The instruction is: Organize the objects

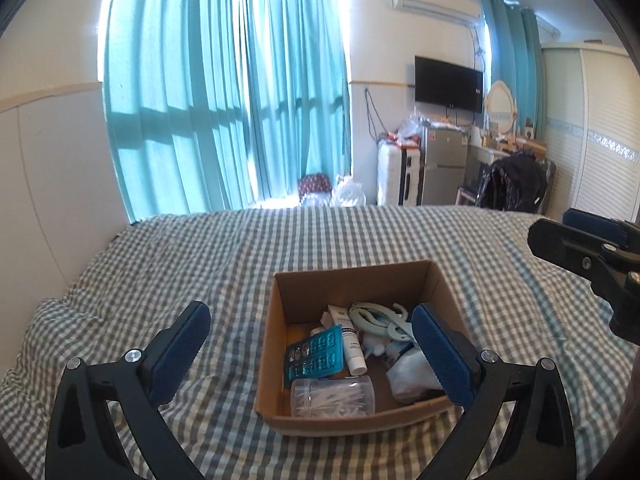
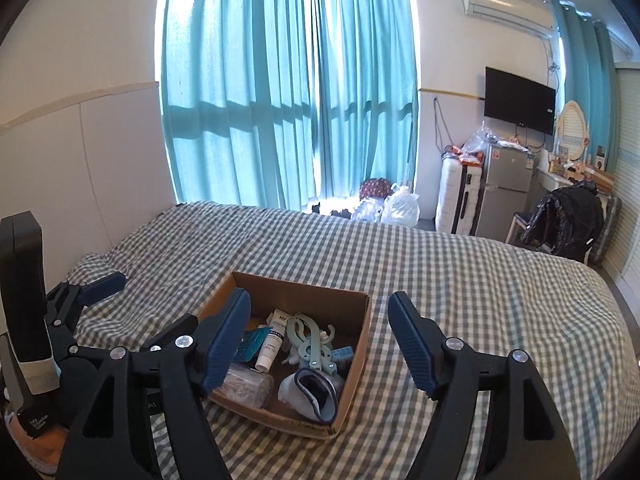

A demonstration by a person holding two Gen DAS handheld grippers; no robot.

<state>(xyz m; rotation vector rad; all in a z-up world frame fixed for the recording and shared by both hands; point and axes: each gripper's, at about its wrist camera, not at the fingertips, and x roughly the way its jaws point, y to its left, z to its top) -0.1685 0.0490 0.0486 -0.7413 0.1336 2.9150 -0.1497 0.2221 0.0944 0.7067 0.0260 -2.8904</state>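
Note:
An open cardboard box (image 1: 280, 344) (image 2: 356, 344) sits on the checked bed. Inside lie a teal blister pack (image 1: 316, 354), a white tube (image 1: 352, 344) (image 2: 272, 340), a clear jar of cotton swabs (image 1: 332, 397) (image 2: 248, 390), pale green folding hangers (image 1: 380, 320) (image 2: 310, 340) and a rolled white sock (image 1: 412, 376) (image 2: 312, 394). My left gripper (image 1: 310, 348) is open and empty, held above the box's near left side. My right gripper (image 2: 318, 338) is open and empty above the box's near right side; it also shows at the right edge of the left wrist view (image 1: 576, 240).
The bed with its grey-white checked cover (image 1: 200, 260) (image 2: 480, 280) spreads all around the box. Teal curtains (image 1: 224, 92), a wall TV (image 1: 448, 84), a small fridge (image 2: 506, 196), a suitcase and a chair with a black jacket (image 2: 568, 216) stand beyond the bed.

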